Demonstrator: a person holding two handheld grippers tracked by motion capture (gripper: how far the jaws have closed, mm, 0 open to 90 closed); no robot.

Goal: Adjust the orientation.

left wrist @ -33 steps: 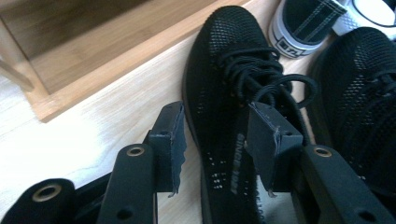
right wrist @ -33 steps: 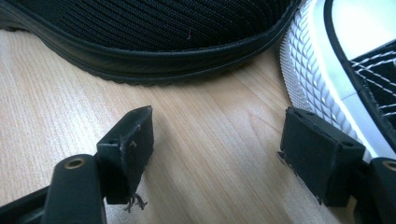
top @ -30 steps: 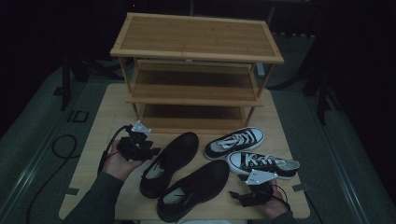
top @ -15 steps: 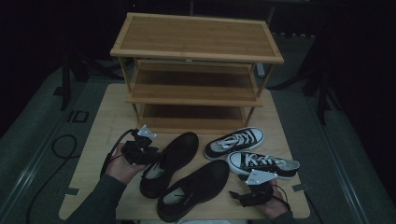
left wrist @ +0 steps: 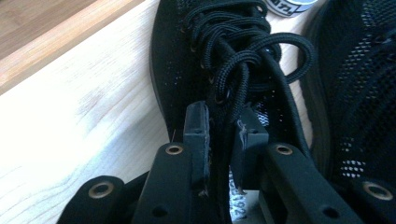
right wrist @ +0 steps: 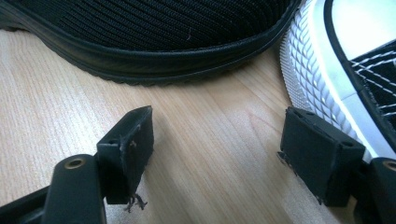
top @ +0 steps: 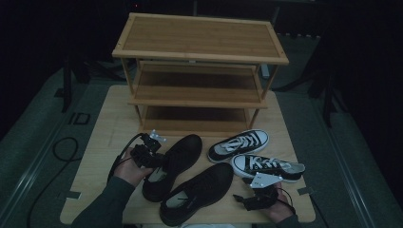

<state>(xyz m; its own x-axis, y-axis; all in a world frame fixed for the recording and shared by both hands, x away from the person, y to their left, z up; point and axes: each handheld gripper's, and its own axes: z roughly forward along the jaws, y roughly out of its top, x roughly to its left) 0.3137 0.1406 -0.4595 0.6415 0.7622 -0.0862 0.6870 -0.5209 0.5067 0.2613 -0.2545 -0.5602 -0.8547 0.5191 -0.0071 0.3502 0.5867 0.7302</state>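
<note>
While its two black jaws pinch the side wall of a black knit lace-up shoe [left wrist: 224, 70] at the opening, just below the knotted laces, the left gripper [left wrist: 223, 135] is clenched on that shoe. From the high view, this left gripper [top: 148, 153] sits in the person's left hand [top: 127, 167] at the left edge of the same shoe [top: 177, 159], which lies on the pale wooden table [top: 102, 142] with its toe pointing toward the three-tier bamboo shoe rack [top: 199, 71]. A second black knit shoe [top: 197, 192] lies just beside it, nearer the table's front edge.

The right gripper [right wrist: 219, 154] is released, its jaws spread wide over bare tabletop, holding nothing. Just ahead of it runs the ribbed sole of the second black shoe [right wrist: 154, 51], and the white rubber toe of a black-and-white canvas sneaker [right wrist: 327, 60] lies next to its right jaw. In the high view that sneaker [top: 268, 166] lies beside its mate [top: 237, 145], in front of the rack.
</note>
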